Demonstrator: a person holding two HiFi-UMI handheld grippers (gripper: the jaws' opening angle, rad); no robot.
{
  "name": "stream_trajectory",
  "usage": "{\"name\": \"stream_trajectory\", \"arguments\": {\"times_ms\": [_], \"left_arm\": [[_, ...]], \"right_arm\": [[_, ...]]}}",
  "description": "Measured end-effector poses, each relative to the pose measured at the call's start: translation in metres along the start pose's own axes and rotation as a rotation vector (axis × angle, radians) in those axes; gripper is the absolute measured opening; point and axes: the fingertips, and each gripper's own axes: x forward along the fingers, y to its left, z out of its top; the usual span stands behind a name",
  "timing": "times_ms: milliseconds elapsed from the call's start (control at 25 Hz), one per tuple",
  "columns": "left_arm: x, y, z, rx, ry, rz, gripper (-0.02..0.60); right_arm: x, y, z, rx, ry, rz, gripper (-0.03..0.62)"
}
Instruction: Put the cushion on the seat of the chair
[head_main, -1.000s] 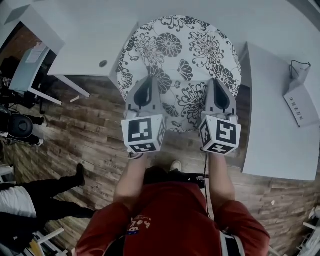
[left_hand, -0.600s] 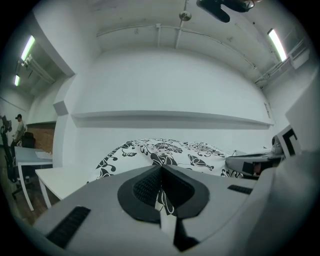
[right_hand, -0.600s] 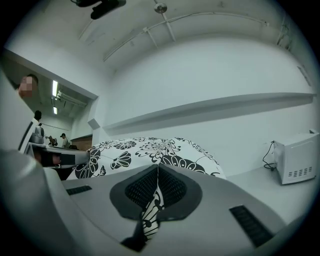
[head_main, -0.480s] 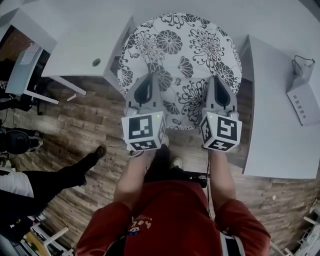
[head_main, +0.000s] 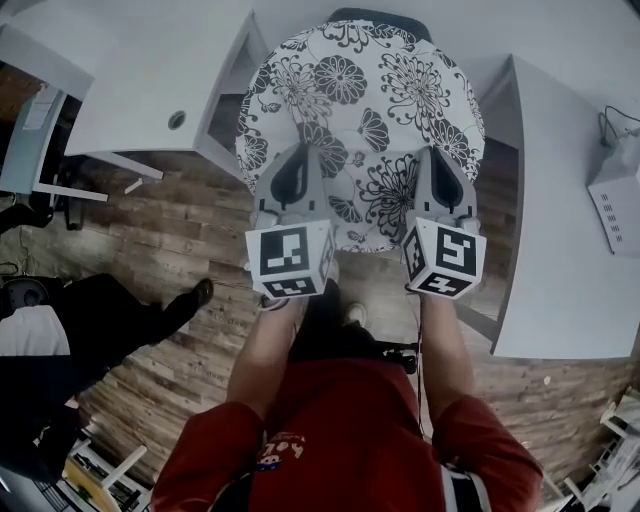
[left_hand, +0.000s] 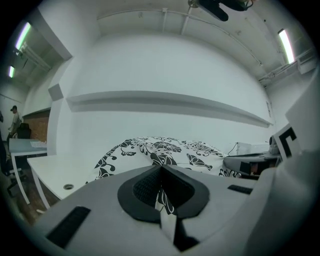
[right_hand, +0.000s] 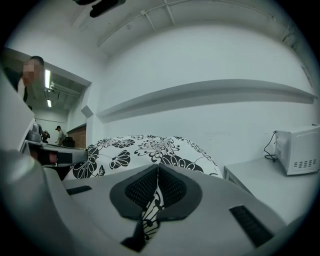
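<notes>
Fingers of the left gripper (left_hand: 161, 189) and right gripper (right_hand: 157, 190) are each clamped on the near edge of the floral cushion (head_main: 360, 90), held up between two white tables (head_main: 150, 70) above the wooden floor (head_main: 180, 250)

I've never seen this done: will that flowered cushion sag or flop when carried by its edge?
Probably not much: the cushion looks evenly round though gripped only at its near edge. Likely light too: the left tongs and right tongs hold it by thin pinches of fabric.
</notes>
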Motion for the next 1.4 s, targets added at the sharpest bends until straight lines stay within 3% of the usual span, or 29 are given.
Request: {"name": "stream_trajectory", "arguments": {"times_ms": [360, 680, 960, 1400], "left_arm": [[0.0004, 0.0006, -0.0013, -0.025, 0.044, -0.019, 0.028], [-0.0017, -0.0014, 0.0004, -0.012, 0.084, 0.014, 0.028], [-0.0009, -0.0009, 0.0026, -0.02, 0.052, 0.024, 0.028], [-0.0047, -0.0036, 0.0022, -0.032, 0.095, 0.028, 0.028]], "right_arm": [[-0.0007, 0.0006, 0.0008, -0.005, 0.051, -0.025, 0.028], [0.001, -0.0011, -0.0002, 0.008, 0.082, 0.0, 0.028], [0.0033, -0.0007, 0.0015, -0.007, 0.071, 0.006, 0.028], [0.0014, -0.0024, 0.0027, -0.014, 0.117, 0.004, 0.028]]}}
